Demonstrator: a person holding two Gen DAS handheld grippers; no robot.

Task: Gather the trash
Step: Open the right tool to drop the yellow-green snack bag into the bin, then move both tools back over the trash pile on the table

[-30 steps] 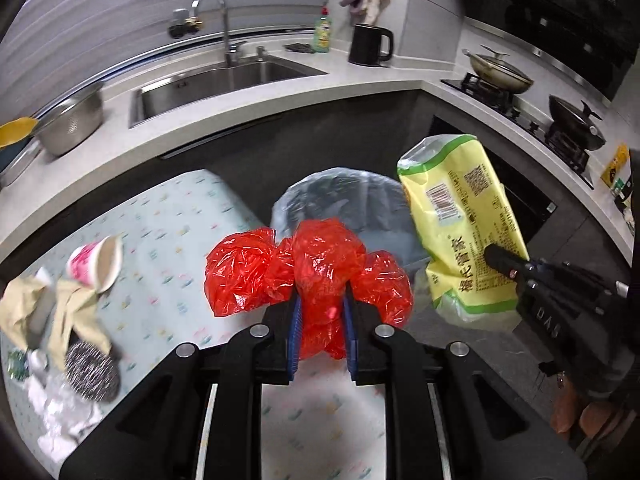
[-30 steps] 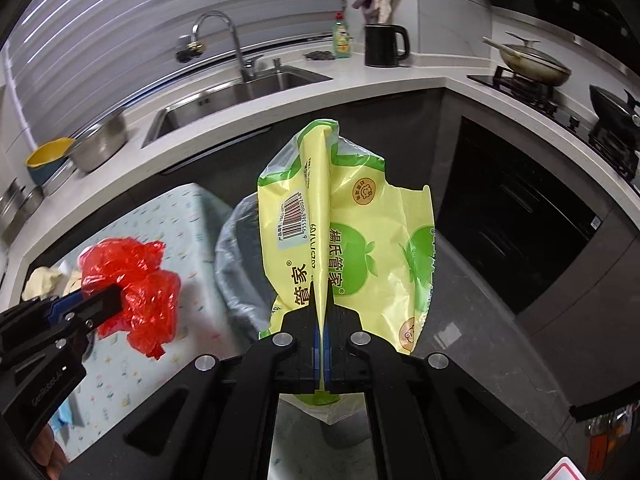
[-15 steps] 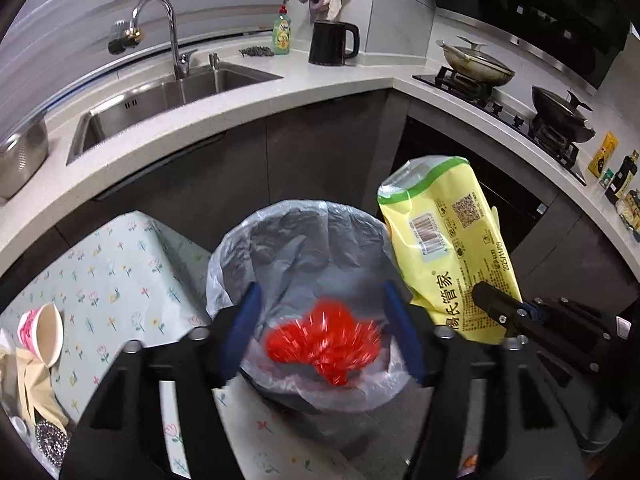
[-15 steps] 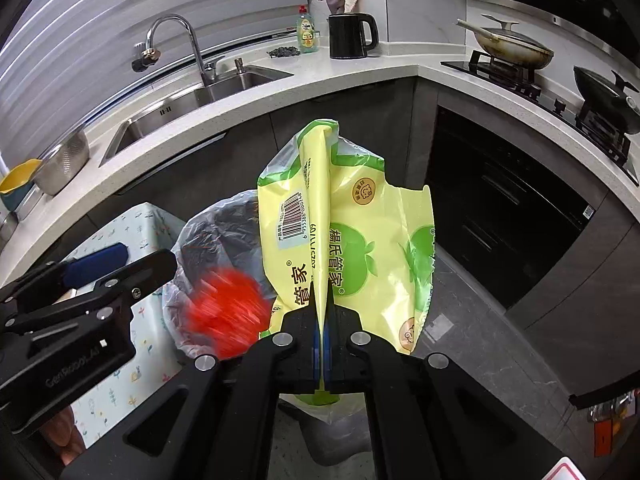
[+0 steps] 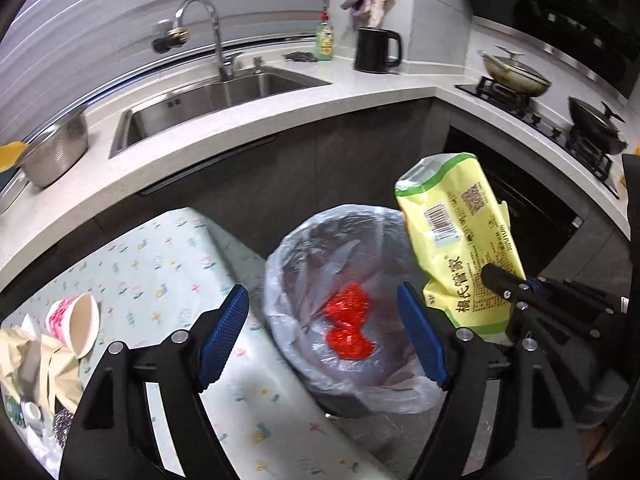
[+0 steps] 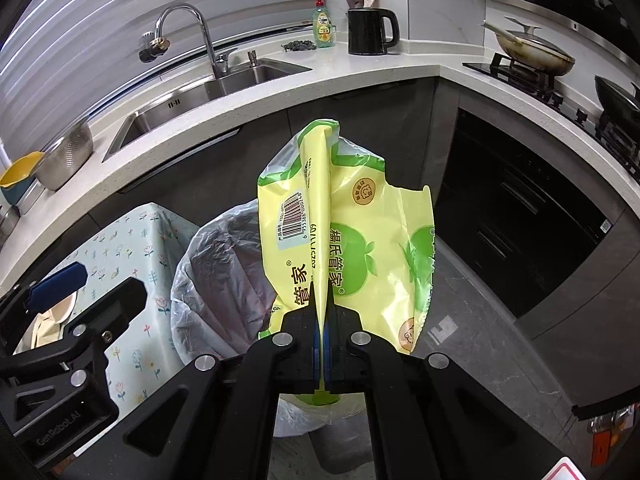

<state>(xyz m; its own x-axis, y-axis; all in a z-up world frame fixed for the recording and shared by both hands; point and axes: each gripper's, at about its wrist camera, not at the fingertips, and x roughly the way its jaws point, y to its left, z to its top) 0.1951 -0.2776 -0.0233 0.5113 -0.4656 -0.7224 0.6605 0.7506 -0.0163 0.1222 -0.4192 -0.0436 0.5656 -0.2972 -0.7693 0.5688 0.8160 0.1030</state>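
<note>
Trash goes into the bin (image 5: 352, 384), a liner-wrapped pail standing on the floor just beside the corner of the flowered table (image 5: 152, 264). Its clear liner (image 6: 224, 272) billows loosely over the rim. A yellow-green snack bag (image 6: 360, 248) is pinched in the right gripper (image 6: 323, 344), whose fingers are pressed together on its lower fold; the bag stands upright, at the bin's far-right rim rather than squarely over the opening. At the bottom of the liner lies a red plastic wad (image 5: 347, 326). The left gripper (image 5: 324, 336) hovers above the bin, its jaws having just been opening and now spread wide with nothing between them; the blue pads (image 5: 224, 332) frame the wad from above without touching it. More litter waits at the table's left edge: a tipped paper cup (image 5: 76, 324), crumpled brown paper (image 5: 28, 364) and a steel scourer (image 5: 64, 424).

If the right grip lets go here, the light, broad bag could catch on the rim and slide to the floor. The slack liner could also snag on a descending finger.
</note>
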